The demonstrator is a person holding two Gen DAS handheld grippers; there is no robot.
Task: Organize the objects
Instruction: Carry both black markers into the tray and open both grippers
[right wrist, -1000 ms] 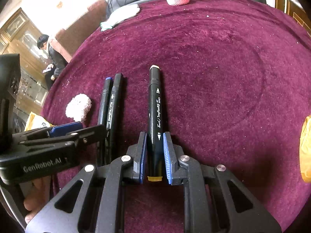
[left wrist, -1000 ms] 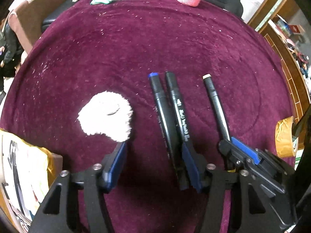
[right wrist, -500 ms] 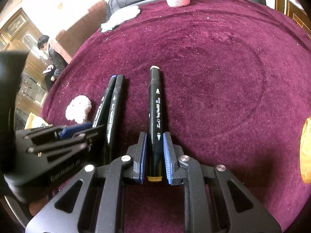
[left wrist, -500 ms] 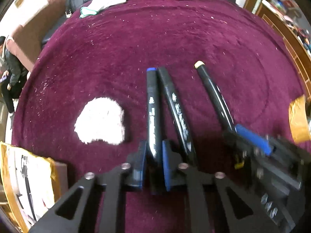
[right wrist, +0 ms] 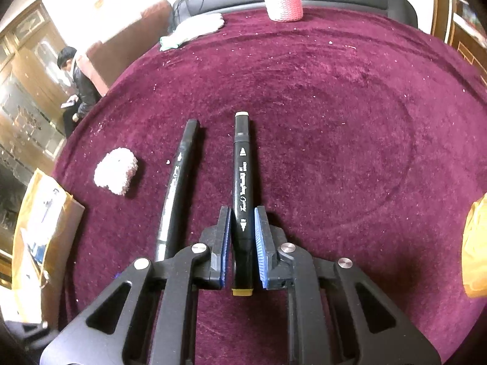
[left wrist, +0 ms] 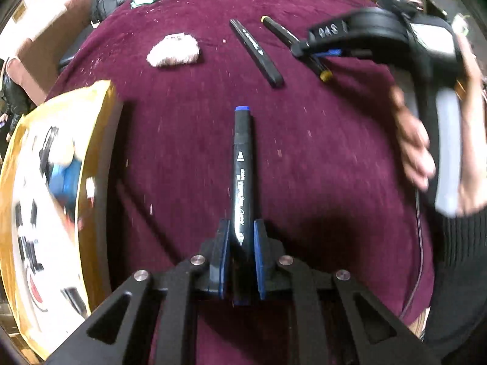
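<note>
left wrist view showed my left gripper [left wrist: 240,237] with its jaws clenched on a black marker with a blue cap [left wrist: 242,164], above the maroon velvet counter [left wrist: 319,158]. my right gripper [right wrist: 242,234] had its jaws clamped on a black marker with a white tip [right wrist: 242,167]. a third black marker [right wrist: 179,176] lay just beside it, near a white fluffy pad [right wrist: 115,175].

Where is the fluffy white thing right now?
The fluffy white puff lies on the purple cloth, left of the loose black marker in the right wrist view.
</note>
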